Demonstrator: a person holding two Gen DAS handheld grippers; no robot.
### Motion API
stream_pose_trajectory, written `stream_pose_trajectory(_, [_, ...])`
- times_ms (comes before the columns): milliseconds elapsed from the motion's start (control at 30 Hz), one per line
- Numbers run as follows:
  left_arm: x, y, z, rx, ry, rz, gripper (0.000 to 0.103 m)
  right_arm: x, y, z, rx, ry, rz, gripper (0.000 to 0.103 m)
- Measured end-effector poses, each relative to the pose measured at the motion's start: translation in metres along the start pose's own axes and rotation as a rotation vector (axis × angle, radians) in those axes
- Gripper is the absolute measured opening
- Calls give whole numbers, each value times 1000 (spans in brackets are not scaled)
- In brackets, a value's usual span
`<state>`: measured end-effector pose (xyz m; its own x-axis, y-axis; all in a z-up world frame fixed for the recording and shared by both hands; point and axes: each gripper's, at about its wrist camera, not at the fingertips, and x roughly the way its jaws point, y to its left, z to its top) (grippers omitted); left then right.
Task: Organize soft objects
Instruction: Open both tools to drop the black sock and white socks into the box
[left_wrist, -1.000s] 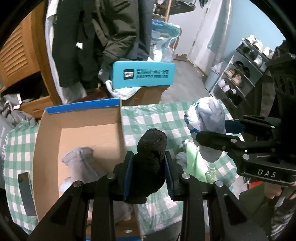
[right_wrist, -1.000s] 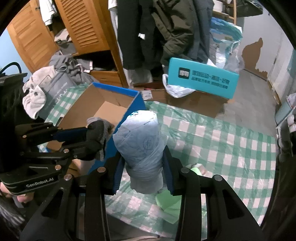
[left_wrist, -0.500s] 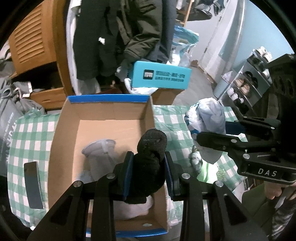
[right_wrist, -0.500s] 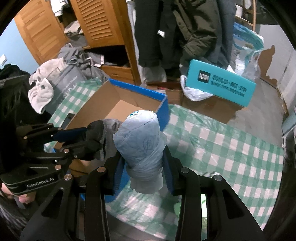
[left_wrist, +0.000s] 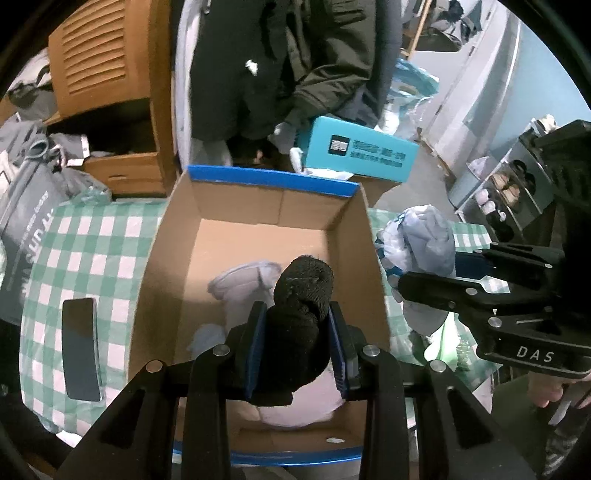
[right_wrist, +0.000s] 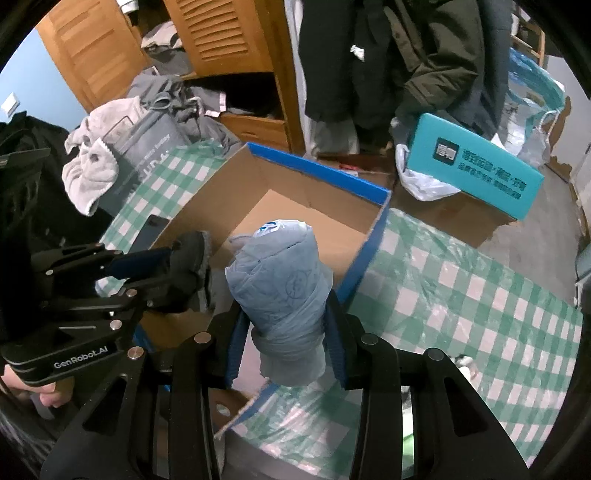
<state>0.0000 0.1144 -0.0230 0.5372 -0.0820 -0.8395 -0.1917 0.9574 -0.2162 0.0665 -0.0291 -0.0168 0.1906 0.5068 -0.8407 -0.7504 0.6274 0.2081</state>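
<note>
Beside the cardboard box (left_wrist: 177, 258), a dark phone (left_wrist: 79, 349) lies on checked cloth (left_wrist: 92, 236).

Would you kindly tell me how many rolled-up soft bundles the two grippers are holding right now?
2: a black knitted sock roll in the left gripper above the open cardboard box, and a pale blue cloth roll in the right gripper.

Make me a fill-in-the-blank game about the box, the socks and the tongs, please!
1. The left tongs are clamped on a rolled sock whose colour is ____.
2. The right tongs hold a pale ____ cloth bundle.
3. The cardboard box has a rim coloured ____.
4. The box stands on a tablecloth checked white and ____.

Missing words: black; blue; blue; green
</note>
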Motion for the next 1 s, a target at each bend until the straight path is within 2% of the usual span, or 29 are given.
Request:
stream_pose_trajectory(467, [6, 18, -4, -36, 33, 36, 35, 30, 16, 3, -11, 51, 45, 39])
stream_pose_trajectory(600, [8, 18, -5, -30, 38, 43, 40, 34, 16, 0, -3, 58, 55, 41])
stream_pose_trajectory(667, [7, 18, -5, -29, 35, 47, 45, 34, 16, -1, -5, 60, 57, 44])
stream_pose_trajectory(767, [6, 18, -4, -31, 27, 57, 56, 33, 16, -1, 4, 50, 58, 54])
stream_pose_trajectory(833, [5, 19, -5, -32, 24, 65, 57, 31, 15, 0, 7, 40, 52, 61])
stream_pose_trajectory(1000, [6, 21, -4, -50, 32, 65, 61, 24, 10, 5, 23, 24, 44, 67])
